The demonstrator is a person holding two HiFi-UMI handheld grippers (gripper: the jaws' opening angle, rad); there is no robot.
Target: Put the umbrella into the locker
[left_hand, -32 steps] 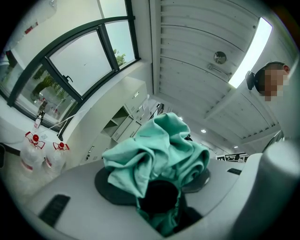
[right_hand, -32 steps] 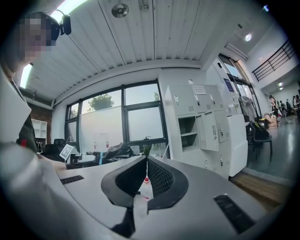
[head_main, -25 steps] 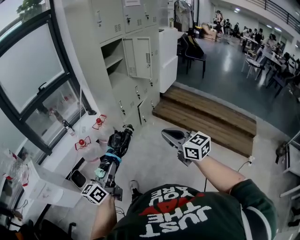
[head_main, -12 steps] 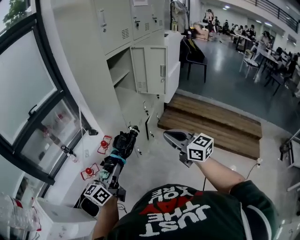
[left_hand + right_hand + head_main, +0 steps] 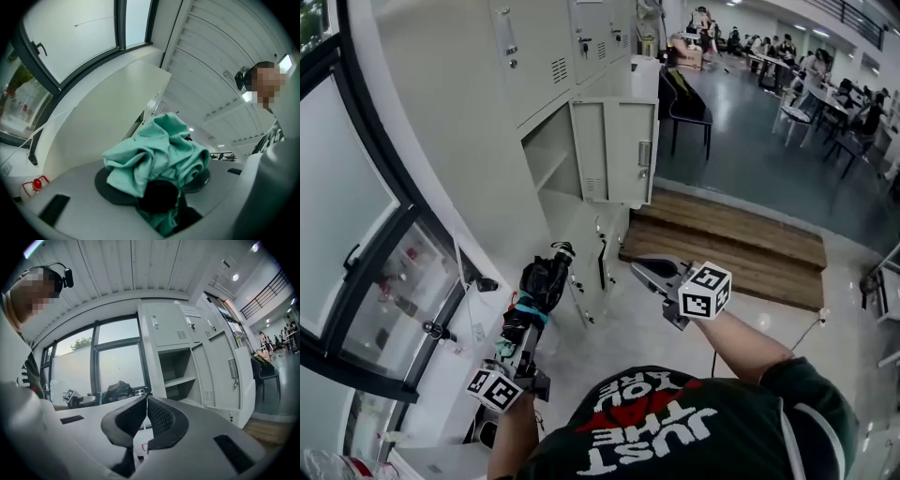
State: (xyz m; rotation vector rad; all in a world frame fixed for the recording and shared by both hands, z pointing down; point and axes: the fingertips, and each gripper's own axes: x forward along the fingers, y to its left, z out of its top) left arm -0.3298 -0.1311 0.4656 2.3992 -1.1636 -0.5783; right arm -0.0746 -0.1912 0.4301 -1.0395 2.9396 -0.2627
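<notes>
**Umbrella carried toward the open locker**

The left gripper (image 5: 523,330) is clamped on the folded black umbrella (image 5: 544,281), whose teal cloth bunches up between the jaws in the left gripper view. The umbrella sticks out ahead of the gripper, held in the air in front of the person and pointing toward the bank of pale lockers (image 5: 534,56). It is outside the locker and touches none of it. One locker door (image 5: 623,150) stands swung open, showing a shelf (image 5: 555,172) inside. The right gripper (image 5: 146,399) is beside the left one, its jaws pressed together with nothing between them. A wooden step (image 5: 722,248) lies past the lockers' right end, and a window (image 5: 347,206) runs along the left.
</notes>
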